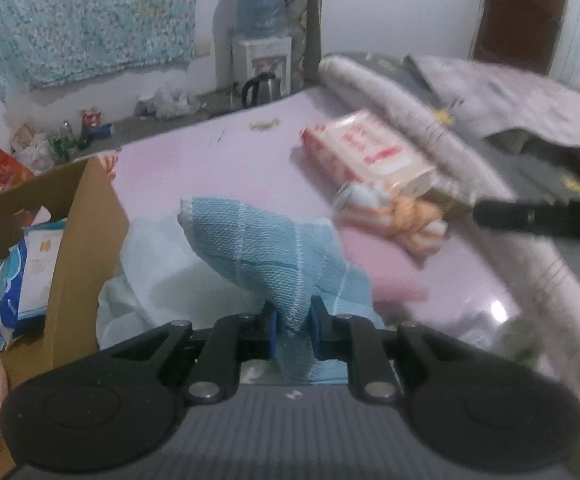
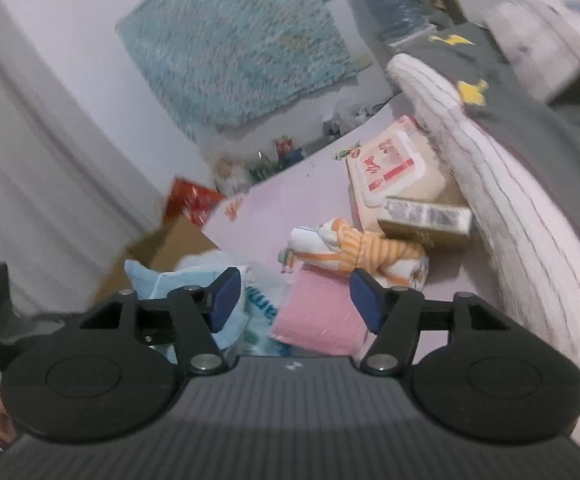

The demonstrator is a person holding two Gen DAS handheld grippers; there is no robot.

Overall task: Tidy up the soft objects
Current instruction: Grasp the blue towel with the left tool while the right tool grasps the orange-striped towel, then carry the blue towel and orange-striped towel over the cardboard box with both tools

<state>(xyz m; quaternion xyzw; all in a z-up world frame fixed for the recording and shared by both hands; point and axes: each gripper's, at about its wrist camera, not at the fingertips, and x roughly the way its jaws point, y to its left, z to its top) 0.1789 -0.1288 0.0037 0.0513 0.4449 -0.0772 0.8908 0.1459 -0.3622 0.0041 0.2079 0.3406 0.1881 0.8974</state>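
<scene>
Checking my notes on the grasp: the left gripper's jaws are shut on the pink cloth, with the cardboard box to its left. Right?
Not quite: the left gripper has its jaws shut on the blue towel, not a pink cloth. The left wrist view shows this. The cardboard box is indeed to its left.
</scene>
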